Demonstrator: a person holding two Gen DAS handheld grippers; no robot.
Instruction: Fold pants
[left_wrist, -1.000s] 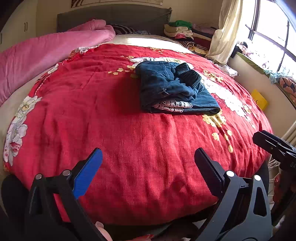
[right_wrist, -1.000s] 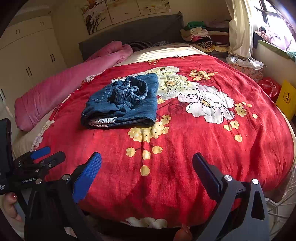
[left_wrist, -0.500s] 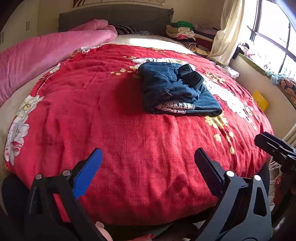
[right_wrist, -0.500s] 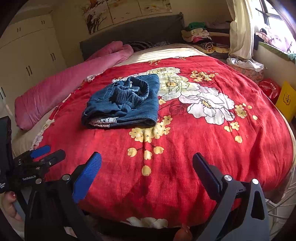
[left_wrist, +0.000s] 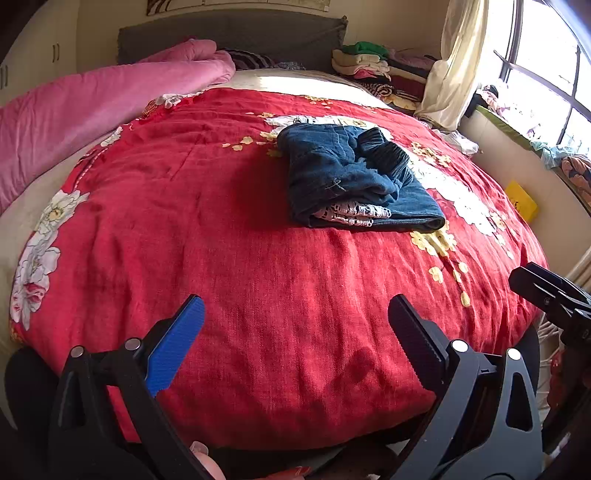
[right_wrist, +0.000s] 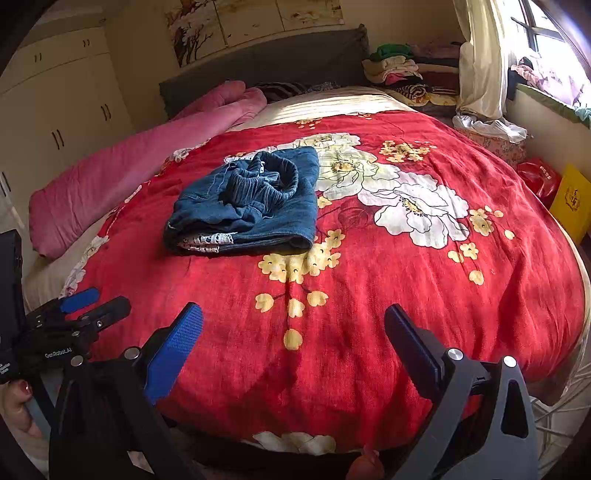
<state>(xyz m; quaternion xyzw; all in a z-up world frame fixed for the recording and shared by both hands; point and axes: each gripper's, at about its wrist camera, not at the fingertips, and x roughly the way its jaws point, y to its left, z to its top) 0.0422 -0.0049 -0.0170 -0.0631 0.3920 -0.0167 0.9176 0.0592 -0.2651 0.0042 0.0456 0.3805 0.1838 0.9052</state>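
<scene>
- Blue denim pants (left_wrist: 354, 181) lie folded into a thick, roughly rectangular bundle on the red floral blanket (left_wrist: 258, 295) that covers the bed, towards its middle and well apart from both grippers.
- Layers of the fold are stacked, and the near edge shows a strip of white patterned lining or lace (right_wrist: 207, 240) sandwiched between the denim layers.
- On top of the bundle sits a bunched, ribbed dark blue part (right_wrist: 273, 177), crumpled rather than flat; whether it is the waistband I cannot tell.
- The top layer is wrinkled, while the bottom layer lies smooth and sticks out a little on the window side.
- From the right wrist view the pants rest just beside the blanket's big white flowers (right_wrist: 406, 203) and above a cluster of yellow ones.
- Left gripper (left_wrist: 295, 325) hovers over the near edge of the bed with its jaws spread wide and nothing between them.
- Right gripper (right_wrist: 293, 328) hovers likewise over the near edge, jaws spread wide and empty.
- A pink quilt (left_wrist: 92, 107) lies rolled along the left side of the bed, apart from the pants.
- Stacked clothes (right_wrist: 395, 66) sit beyond the head of the bed near the curtain (right_wrist: 480, 55).
</scene>
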